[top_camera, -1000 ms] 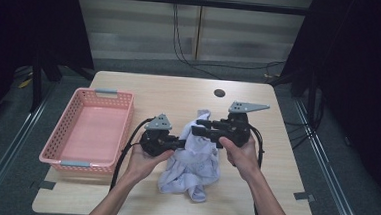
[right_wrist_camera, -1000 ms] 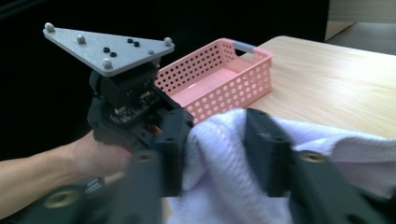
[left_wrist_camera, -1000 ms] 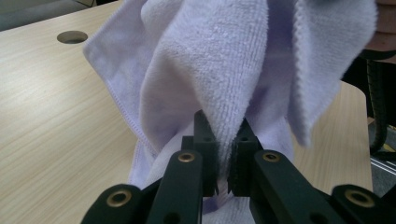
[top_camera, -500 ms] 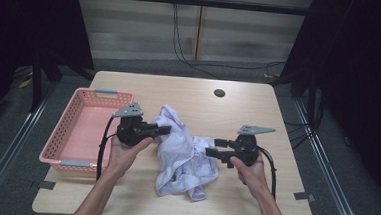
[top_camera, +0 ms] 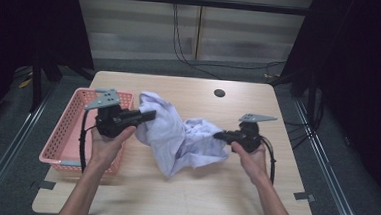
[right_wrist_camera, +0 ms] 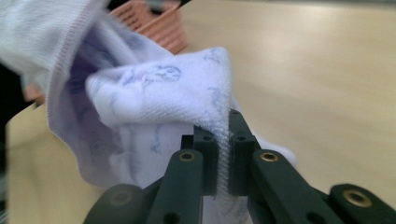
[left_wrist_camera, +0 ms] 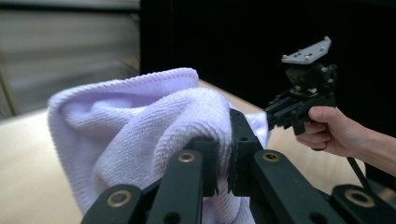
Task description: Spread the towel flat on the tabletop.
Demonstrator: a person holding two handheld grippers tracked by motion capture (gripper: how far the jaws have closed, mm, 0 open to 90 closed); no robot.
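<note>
A pale lilac towel (top_camera: 176, 136) hangs stretched between both grippers over the middle of the wooden table (top_camera: 198, 198). My left gripper (top_camera: 150, 116) is raised beside the basket and shut on a thick fold of the towel (left_wrist_camera: 140, 121); its jaws pinch the cloth (left_wrist_camera: 223, 154). My right gripper (top_camera: 218, 135) sits lower at the right. Its jaws have just been closing and now clamp a thin edge of the towel (right_wrist_camera: 163, 93) between the pads (right_wrist_camera: 223, 154). The left gripper view shows the right gripper (left_wrist_camera: 275, 114) beyond the cloth.
A pink plastic basket (top_camera: 61, 144) stands at the table's left edge, its rim also in the right gripper view (right_wrist_camera: 159, 18). A small dark round hole (top_camera: 219, 93) lies near the far edge. Dark curtains and cables stand behind the table.
The grippers were close together over the bunched towel. The left one has moved left and up with the cloth, the right one right and down, and the towel now spreads between them.
</note>
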